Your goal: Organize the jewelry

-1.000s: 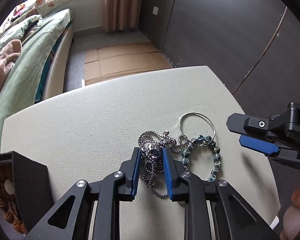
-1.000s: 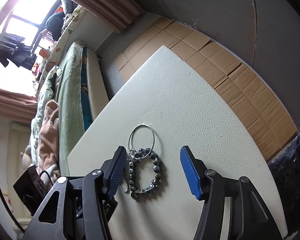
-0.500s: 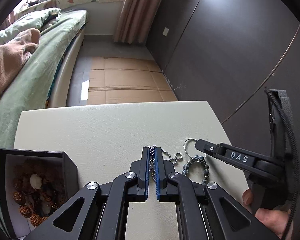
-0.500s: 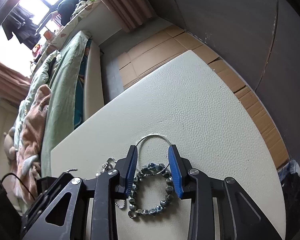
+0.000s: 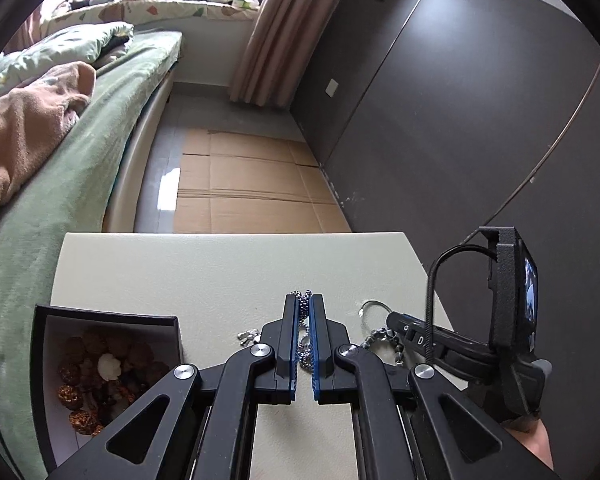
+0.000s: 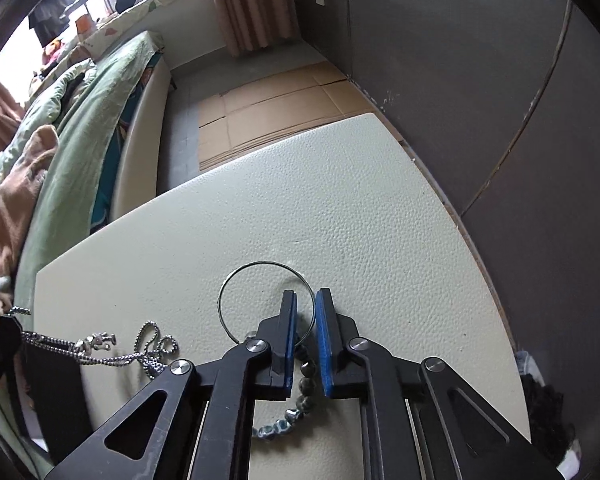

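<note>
Nearest, the left gripper [image 5: 304, 316] is clamped on the ball chain [image 6: 100, 350], just right of the black box [image 5: 44, 360] on the desk [image 6: 340, 220]. Further right, the right gripper [image 6: 305, 312] pinches the bead bracelet [image 6: 306, 376] with its wire ring [image 6: 236, 280].

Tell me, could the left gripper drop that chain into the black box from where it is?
Probably yes: the left gripper is shut on the ball chain, and the open black box sits just to its left, nothing between.
</note>
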`<state>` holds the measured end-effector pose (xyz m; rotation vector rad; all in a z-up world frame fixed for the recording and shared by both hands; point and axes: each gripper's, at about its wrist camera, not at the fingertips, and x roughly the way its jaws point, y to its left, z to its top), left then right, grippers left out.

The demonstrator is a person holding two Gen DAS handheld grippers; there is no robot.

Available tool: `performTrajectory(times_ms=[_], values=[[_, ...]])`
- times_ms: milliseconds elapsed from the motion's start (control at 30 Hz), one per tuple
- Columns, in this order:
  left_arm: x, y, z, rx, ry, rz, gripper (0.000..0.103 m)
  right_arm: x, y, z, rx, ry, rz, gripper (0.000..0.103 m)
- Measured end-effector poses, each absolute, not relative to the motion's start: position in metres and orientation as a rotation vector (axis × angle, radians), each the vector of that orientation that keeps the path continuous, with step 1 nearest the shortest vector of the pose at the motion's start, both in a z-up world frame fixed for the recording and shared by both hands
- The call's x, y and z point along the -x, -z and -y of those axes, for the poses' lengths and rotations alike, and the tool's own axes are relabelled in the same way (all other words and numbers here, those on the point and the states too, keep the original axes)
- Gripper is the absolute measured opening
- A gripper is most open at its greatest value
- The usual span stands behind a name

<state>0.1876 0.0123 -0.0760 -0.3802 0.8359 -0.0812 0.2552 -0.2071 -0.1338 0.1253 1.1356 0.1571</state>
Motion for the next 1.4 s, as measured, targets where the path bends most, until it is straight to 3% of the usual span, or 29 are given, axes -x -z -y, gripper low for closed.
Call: performTrajectory(times_ms=[167, 567, 600, 700, 1400], values=[[-0.184, 0.076, -0.017, 0.387, 0.077, -0.833, 0.004, -0.255, 0.129, 0.232, -0.32, -0.211, -1.141, 0.012], [-0.185, 0.07, -0.02, 0.409, 0.092, -0.811, 0.004, -0.251, 0.136, 0.196, -0.117, -0.202, -1.141, 0.013], [-0.185, 0.069, -0.02, 0.41, 0.093, -0.809, 0.004, -0.25, 0.135, 0.195, -0.116, -0.208, -1.139, 0.006], [-0.181, 0.064, -0.022, 0.424, 0.098, -0.798, 0.004, -0.25, 0.135, 0.203, -0.18, -0.22, -1.149, 0.004], [-0.11, -0.017, -0.026, 0.481, 0.145, -0.594, 0.004, -0.191, 0.057, 0.232, -0.451, -0.441, -0.925, 0.004]])
